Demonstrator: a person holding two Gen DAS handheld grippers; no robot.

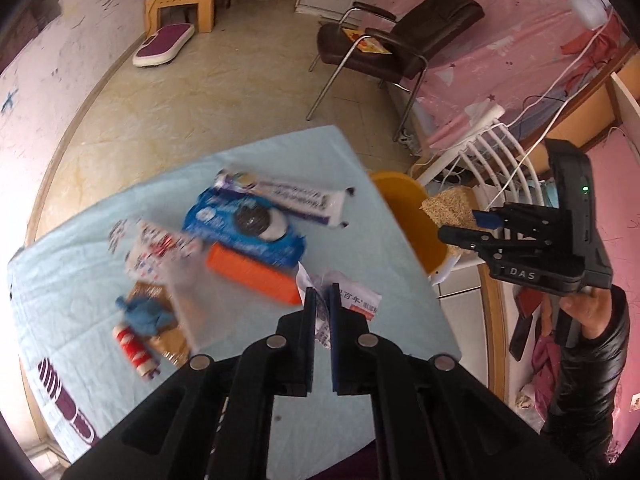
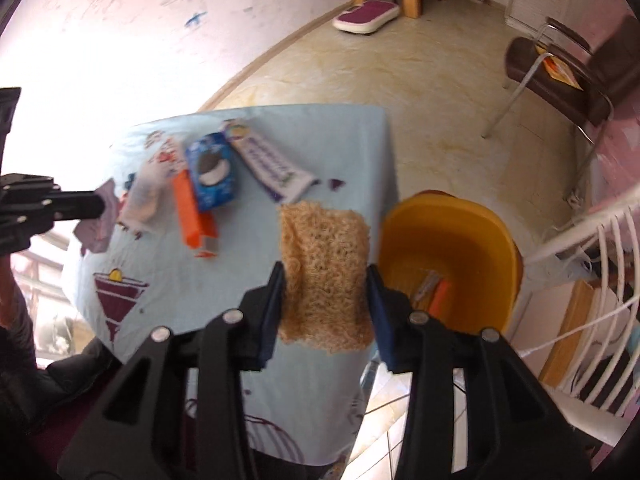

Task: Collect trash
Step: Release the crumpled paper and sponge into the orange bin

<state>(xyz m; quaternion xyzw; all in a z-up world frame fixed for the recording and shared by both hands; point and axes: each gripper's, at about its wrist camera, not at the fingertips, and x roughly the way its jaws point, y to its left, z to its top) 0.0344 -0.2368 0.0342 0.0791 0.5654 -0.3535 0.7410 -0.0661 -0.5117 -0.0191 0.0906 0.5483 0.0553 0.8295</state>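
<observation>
Home room, pink bed curtains, armchair, scribbled walls

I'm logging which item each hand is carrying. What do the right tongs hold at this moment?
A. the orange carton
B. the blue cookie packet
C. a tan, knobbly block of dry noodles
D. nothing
C: the right tongs are closed on both sides of the tan, knobbly block of dry noodles, lifted beside the yellow plastic tub, while the blue cookie packet and orange carton lie on the tablecloth.
</observation>
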